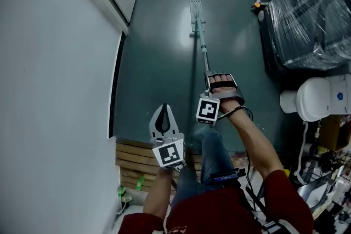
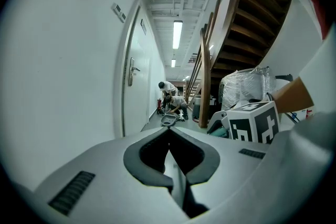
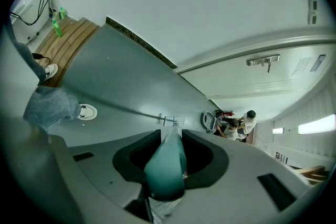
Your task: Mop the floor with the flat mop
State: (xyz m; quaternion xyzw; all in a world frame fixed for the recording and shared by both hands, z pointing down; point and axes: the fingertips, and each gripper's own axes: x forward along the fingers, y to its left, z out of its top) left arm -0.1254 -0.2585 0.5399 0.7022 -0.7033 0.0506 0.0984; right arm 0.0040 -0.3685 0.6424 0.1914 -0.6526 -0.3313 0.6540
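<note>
Take the white wall on your left as the marker. Nearest it, at your feet, lies a strip of wooden boards, and just out from the wall hangs your left gripper. Its fingers are pressed together at the tips with nothing between them, so it has no part in the work at this moment.

Farther from the wall is the flat mop. Your right gripper carries it alone, fingers pinched on the teal grip at the near end of the pole. The long axis runs away from you down the corridor, roughly parallel to the wall. The head is at the far end, resting on the floor and pointing ahead. In the right gripper view the head shows as a thin ribbed frame just past the fingers, and I cannot tell whether a pad is fitted.

As for progress, the dark floor is glossy all over, with no wet band set off from a dry one. I judge the mopping to be under way at full reach, but how much is done cannot be read. Farthest from the wall sits a plastic-wrapped bundle, and the floor beside it looks no different from the rest.
</note>
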